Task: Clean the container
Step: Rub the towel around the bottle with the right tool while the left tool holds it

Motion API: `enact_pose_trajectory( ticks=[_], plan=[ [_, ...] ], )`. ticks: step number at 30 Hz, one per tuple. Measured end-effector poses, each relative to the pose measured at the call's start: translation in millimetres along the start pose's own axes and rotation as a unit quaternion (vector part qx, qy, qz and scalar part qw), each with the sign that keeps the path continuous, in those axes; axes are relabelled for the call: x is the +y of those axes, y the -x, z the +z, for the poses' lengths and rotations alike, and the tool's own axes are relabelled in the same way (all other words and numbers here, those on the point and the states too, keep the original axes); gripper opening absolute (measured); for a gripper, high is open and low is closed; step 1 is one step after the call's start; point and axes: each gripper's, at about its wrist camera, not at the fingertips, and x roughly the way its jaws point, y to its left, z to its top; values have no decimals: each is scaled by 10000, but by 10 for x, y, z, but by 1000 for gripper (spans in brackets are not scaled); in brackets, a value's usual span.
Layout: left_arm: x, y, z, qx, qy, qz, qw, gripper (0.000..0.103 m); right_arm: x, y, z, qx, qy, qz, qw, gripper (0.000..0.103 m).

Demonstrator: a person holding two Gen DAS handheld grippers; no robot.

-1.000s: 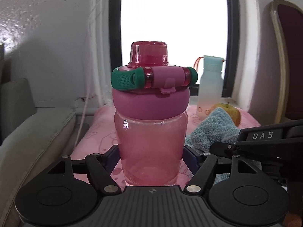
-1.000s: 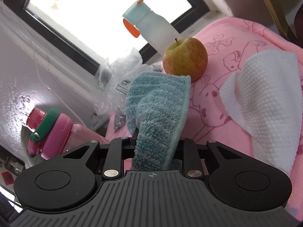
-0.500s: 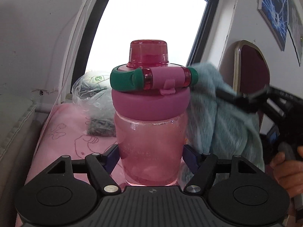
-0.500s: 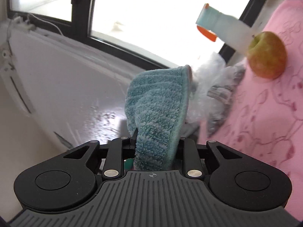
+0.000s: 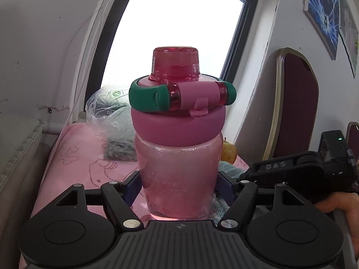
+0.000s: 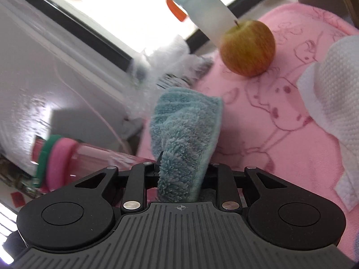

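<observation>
Cloth point(image 6: 186, 134) lowered beside bottle point(image 5: 178, 148).

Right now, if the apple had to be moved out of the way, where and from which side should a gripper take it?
Grip the apple across its widest middle, coming down from above with a finger on either side of the stem. It sits stem-up on the pink cloth, and the pale bottle looks close behind it, so a top approach seems clearest. The round skin may slip.

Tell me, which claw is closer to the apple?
Right, as far as I can judge. The right claw, clamping the teal cloth, points toward the apple; the left claw has the pink bottle between.
</observation>
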Motion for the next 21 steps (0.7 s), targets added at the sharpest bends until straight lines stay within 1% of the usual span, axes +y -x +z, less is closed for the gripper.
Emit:
enact_pose_trajectory(
  ticks=[6,9,11,12,14,15,17,20,21],
  plan=[
    [-61,39,-48,-25,-310,85,9995,69,-61,-138,9,339,-73,-285,9990,25],
    [-13,36,-40,-26,-163,92,9998,69,-92,-207,14,509,-109,-427,9977,25],
    [-7,24,-39,-24,-164,97,9998,69,-112,-253,17,622,-133,-522,9966,25],
    [-24,17,-38,-21,-223,110,9997,69,-109,-254,18,660,-79,-546,9963,25],
    [-62,4,-38,-14,-340,147,9993,69,-36,-193,7,677,278,-610,9954,25],
    [-80,-3,-38,-5,-394,164,9991,69,4,-147,-5,581,481,-705,9947,25],
    [-130,-23,-37,26,-548,210,9983,69,70,-37,-11,205,799,-951,9920,25],
    [-249,-71,-25,133,-866,344,9956,70,137,85,24,-375,1221,-1406,9818,25],
    [-300,-92,-18,193,-946,436,9944,70,129,96,33,-412,1240,-1496,9801,25]
  ],
)
